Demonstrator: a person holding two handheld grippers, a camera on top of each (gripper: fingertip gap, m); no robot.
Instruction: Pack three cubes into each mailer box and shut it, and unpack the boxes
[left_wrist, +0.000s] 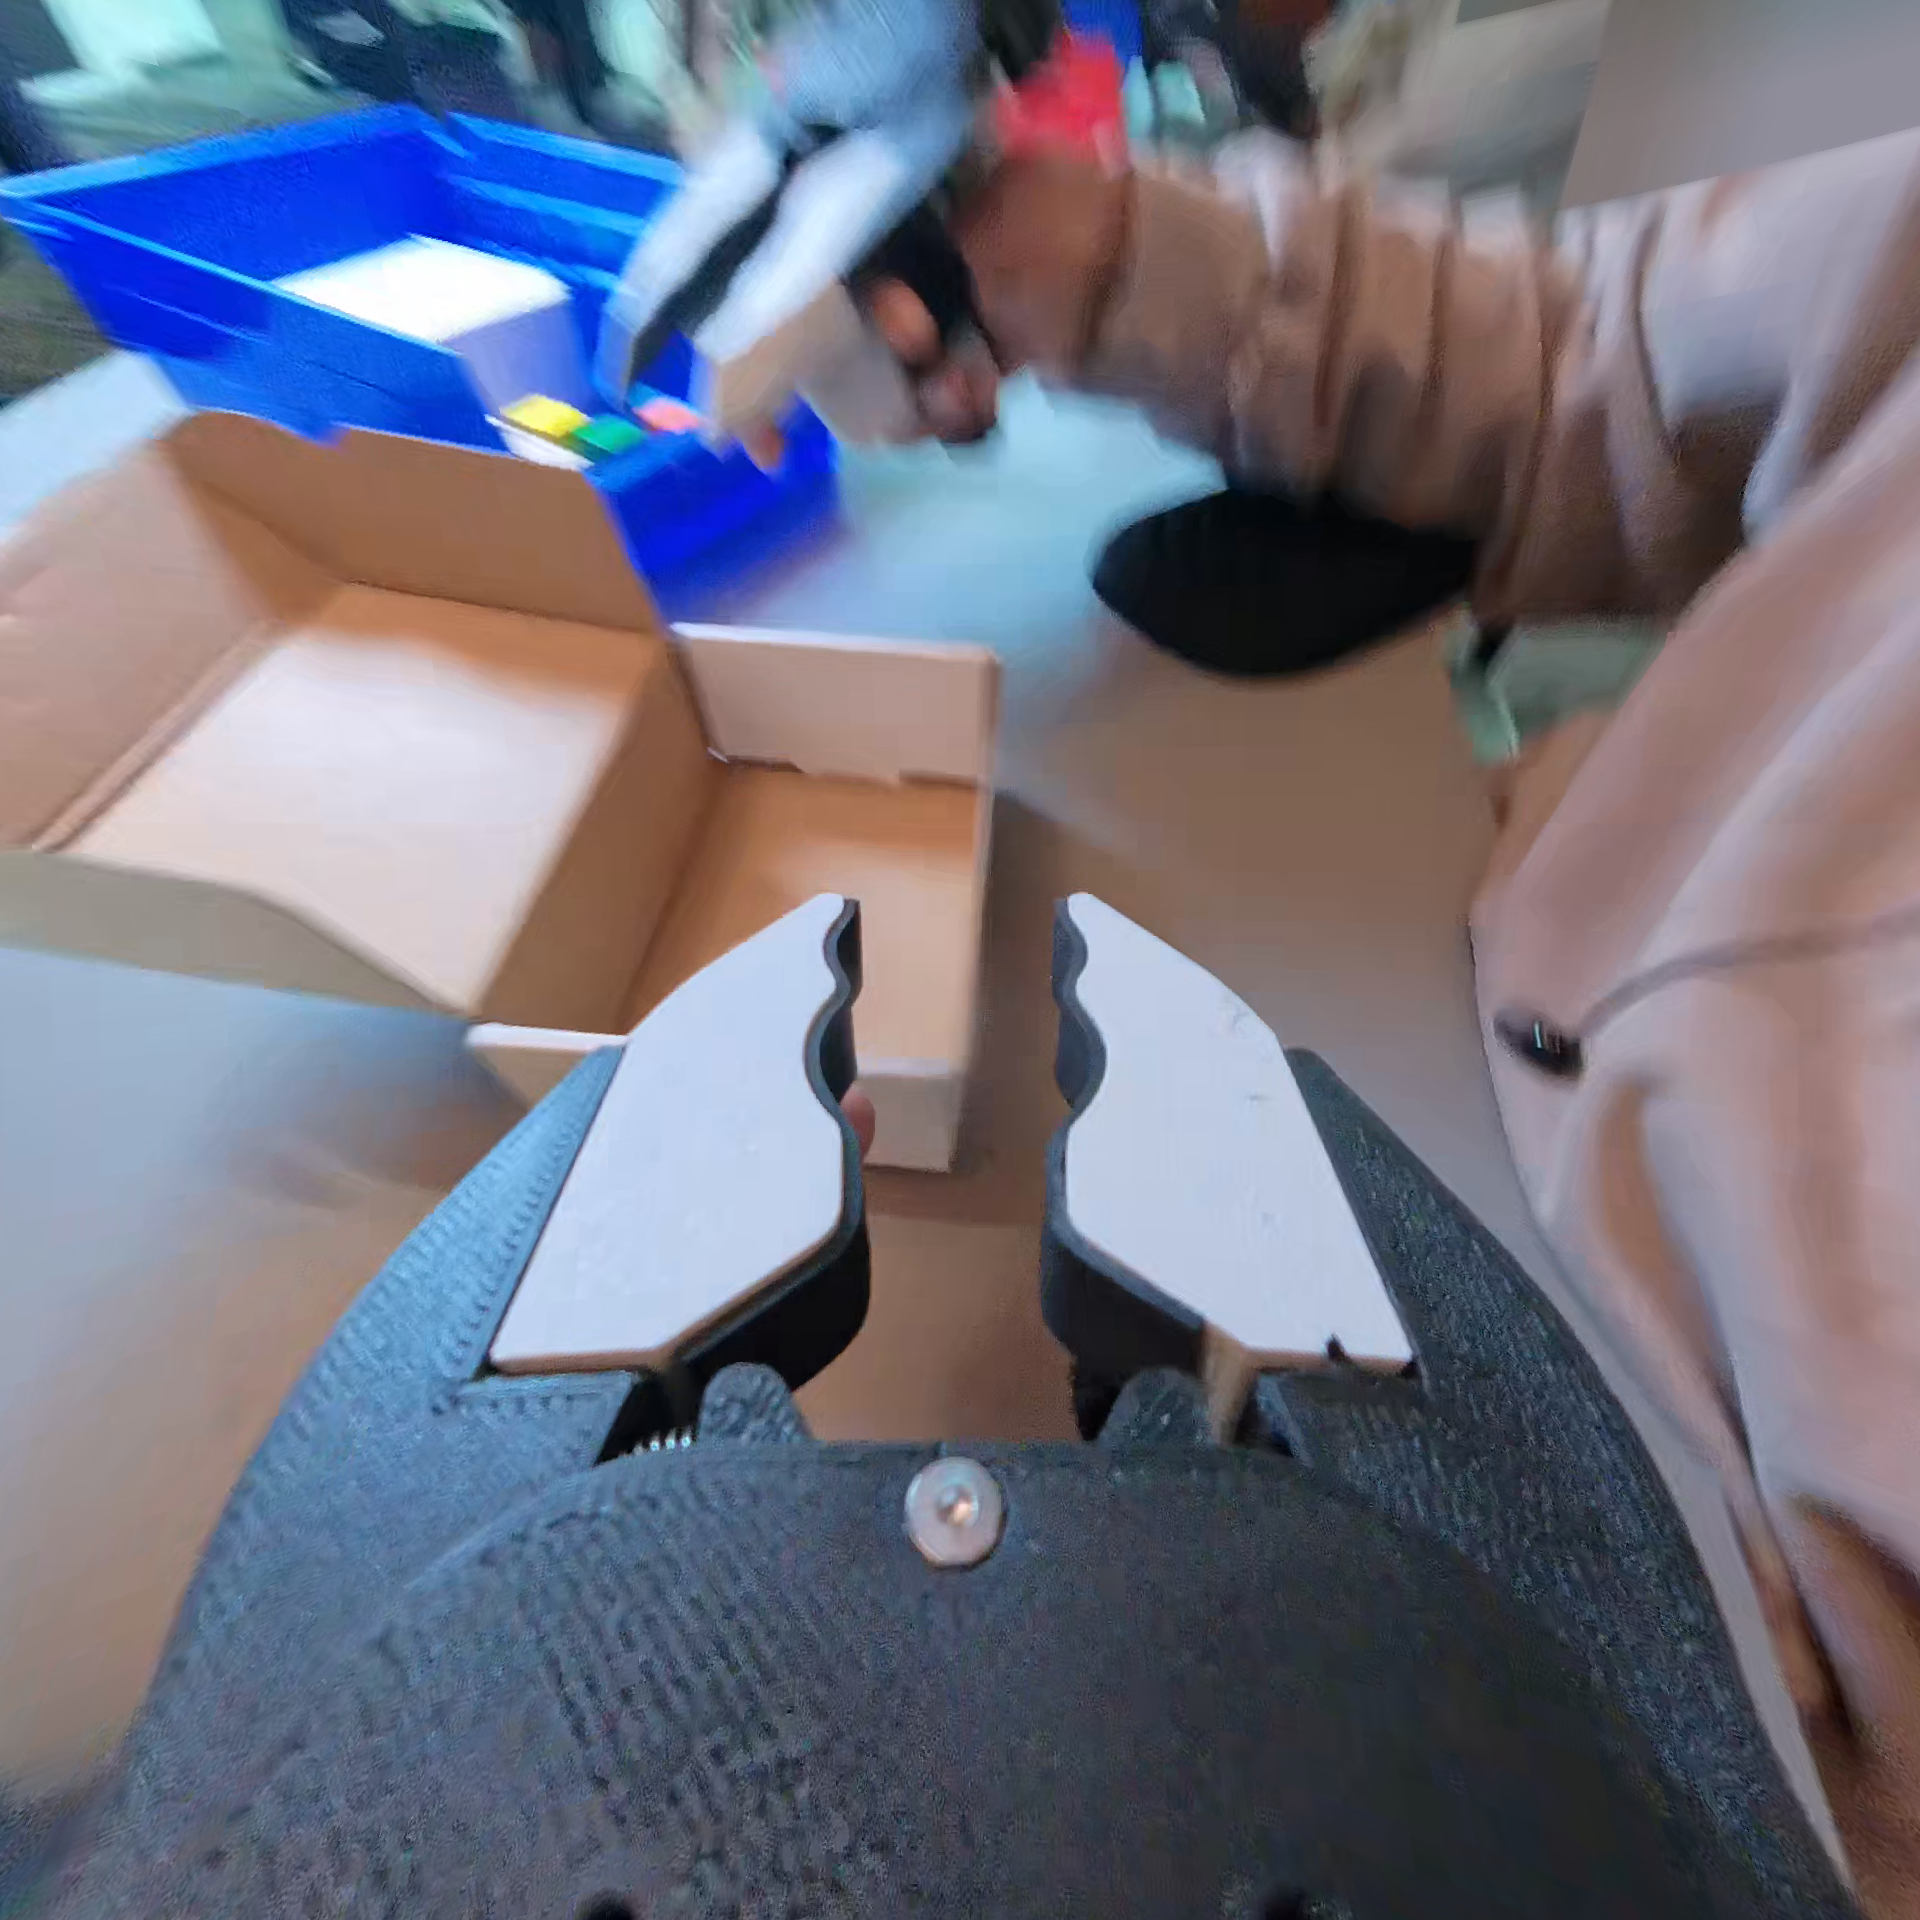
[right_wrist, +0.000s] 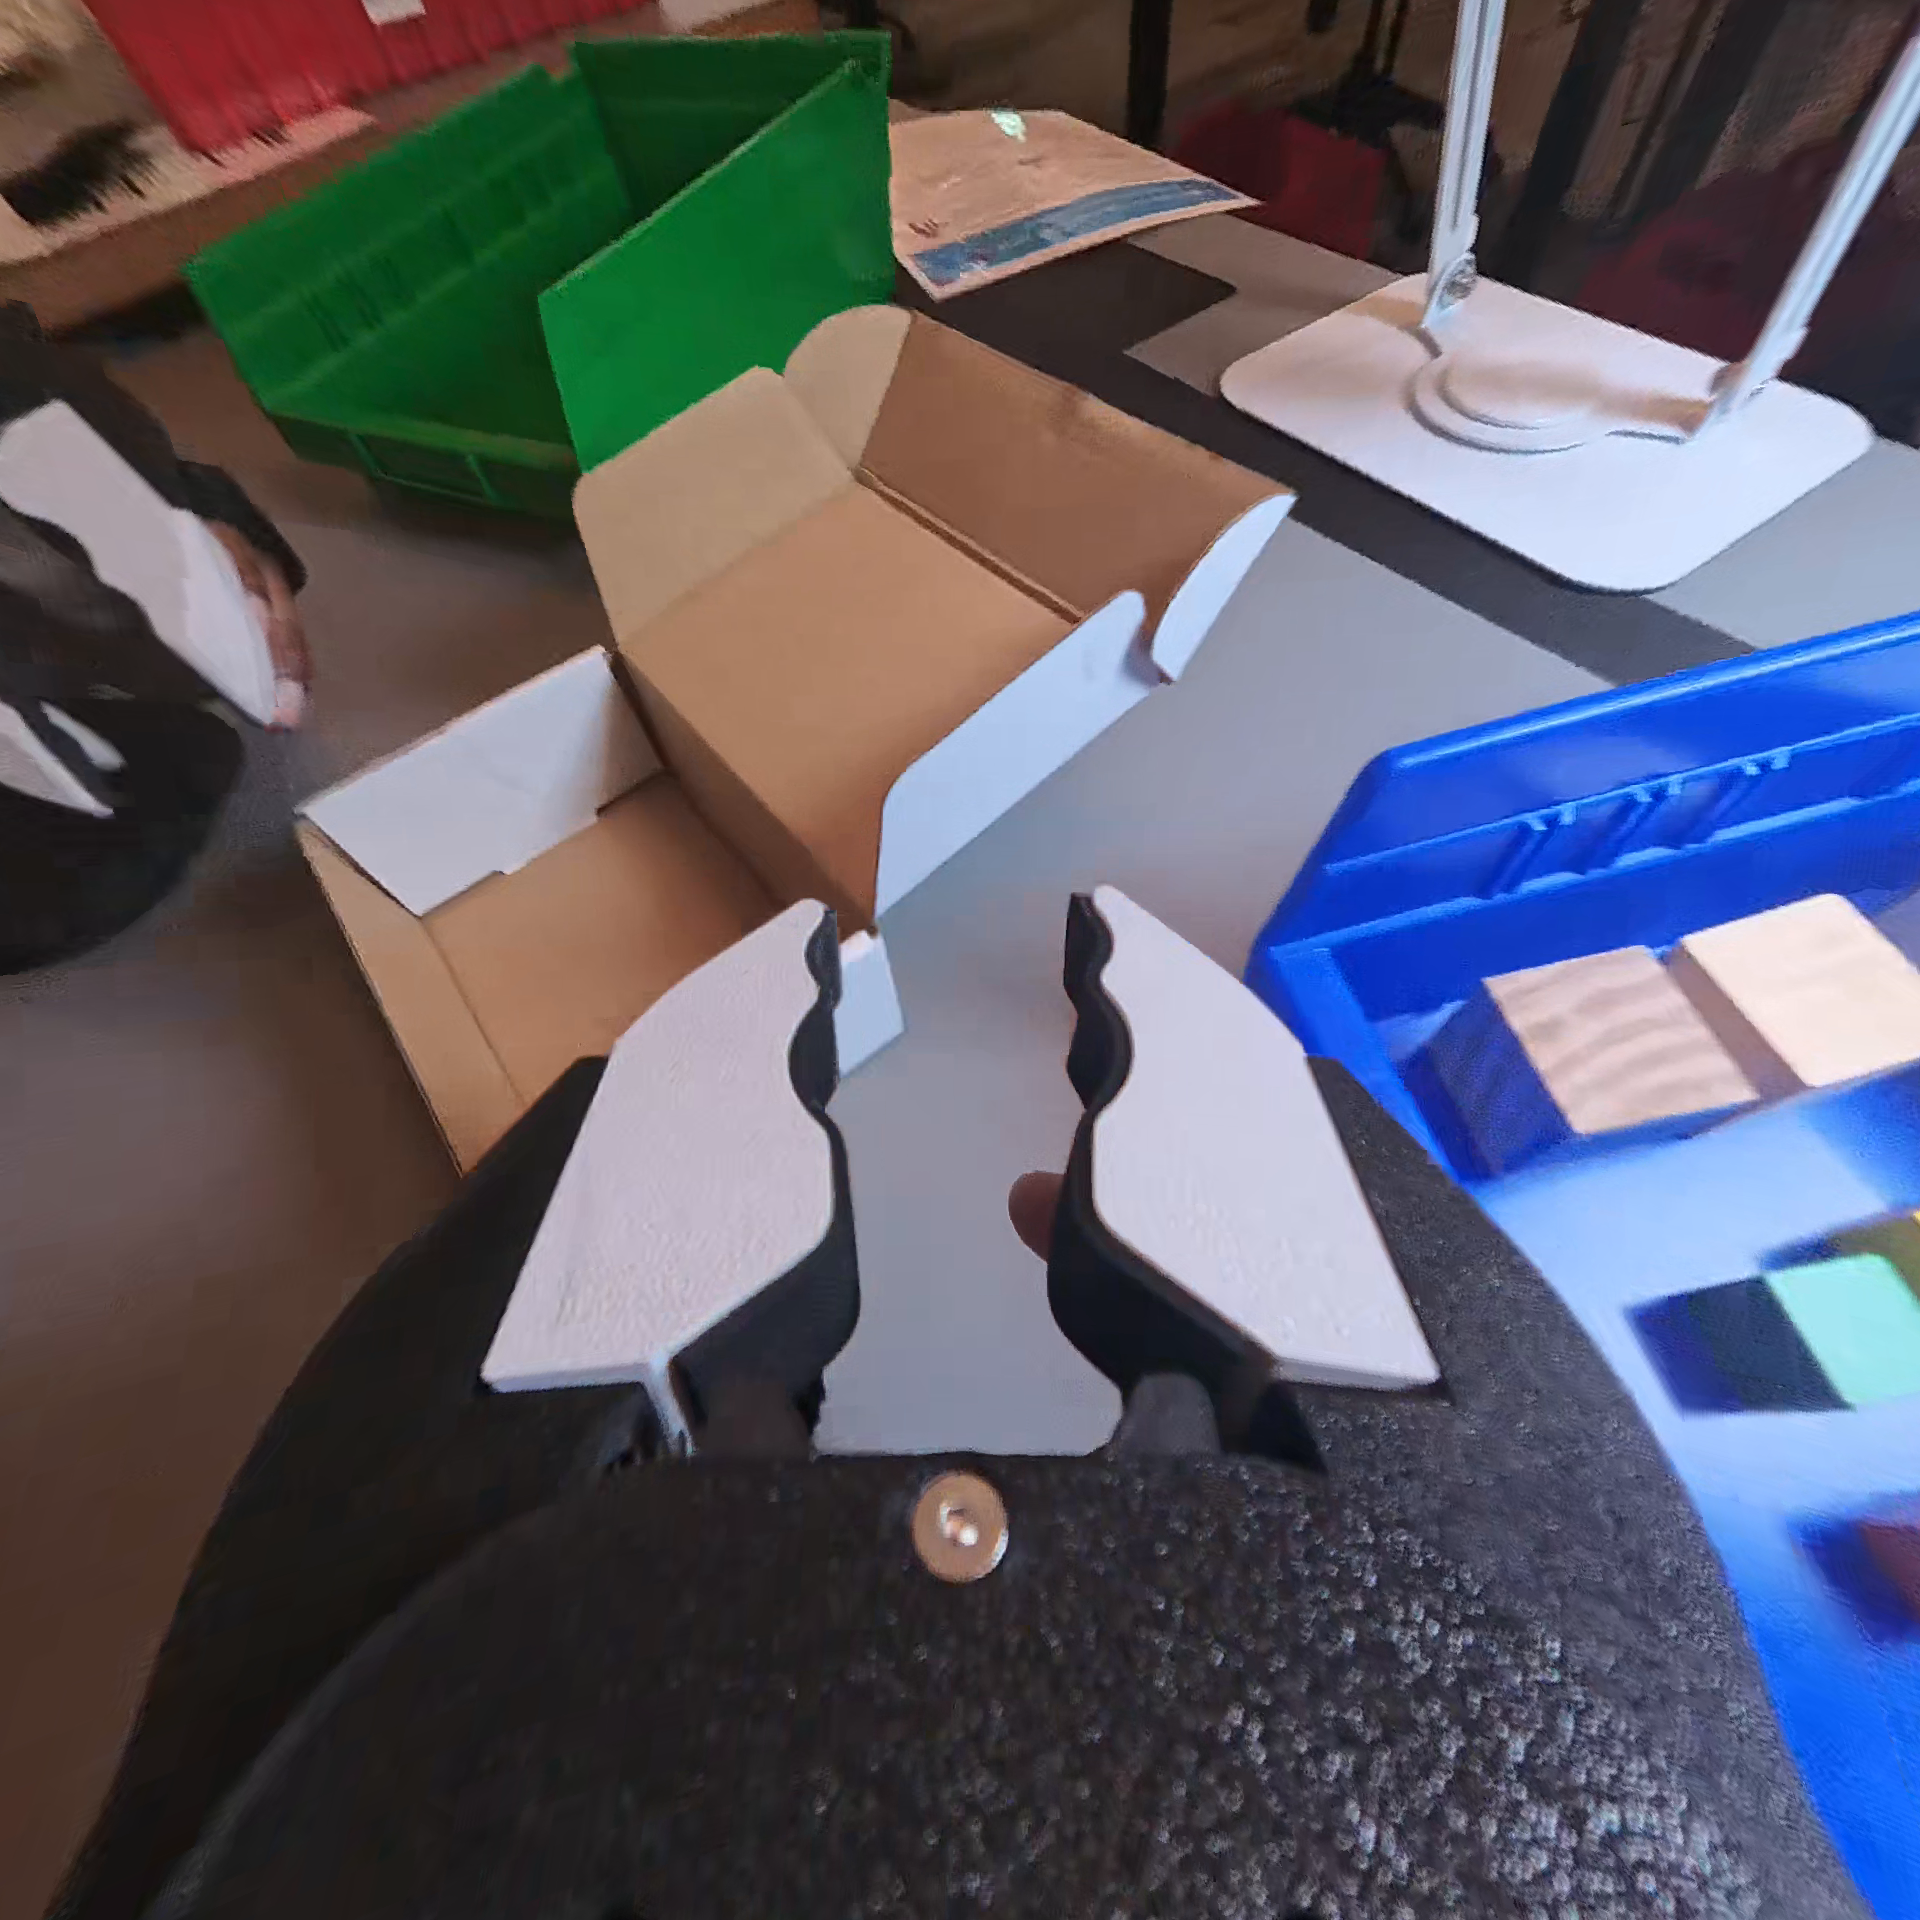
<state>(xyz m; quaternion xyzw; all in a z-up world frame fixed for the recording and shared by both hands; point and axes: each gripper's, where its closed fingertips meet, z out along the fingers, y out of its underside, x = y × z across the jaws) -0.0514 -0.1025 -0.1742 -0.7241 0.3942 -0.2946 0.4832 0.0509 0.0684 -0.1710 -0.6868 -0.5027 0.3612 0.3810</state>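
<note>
An open cardboard mailer box (left_wrist: 499, 790) lies on the table with its lid folded back; the inside that shows is empty. It also shows in the right wrist view (right_wrist: 582, 935). My left gripper (left_wrist: 961, 925) is open and empty, just above the box's near right corner. My right gripper (right_wrist: 951, 935) is open and empty, over the table between the box and a blue bin (right_wrist: 1558, 831). The bin holds wooden blocks (right_wrist: 1621, 1039) and coloured cubes (right_wrist: 1849, 1320). In the left wrist view the right gripper (left_wrist: 727, 312) is blurred above the bin's cubes (left_wrist: 582, 426).
A green bin (right_wrist: 499, 270) stands behind the box. A white lamp base (right_wrist: 1558, 447) sits at the back right, with a padded envelope (right_wrist: 1039, 197) beyond it. The left gripper (right_wrist: 156, 561) shows at the far left. A beige sleeve (left_wrist: 1558, 416) crosses the right side.
</note>
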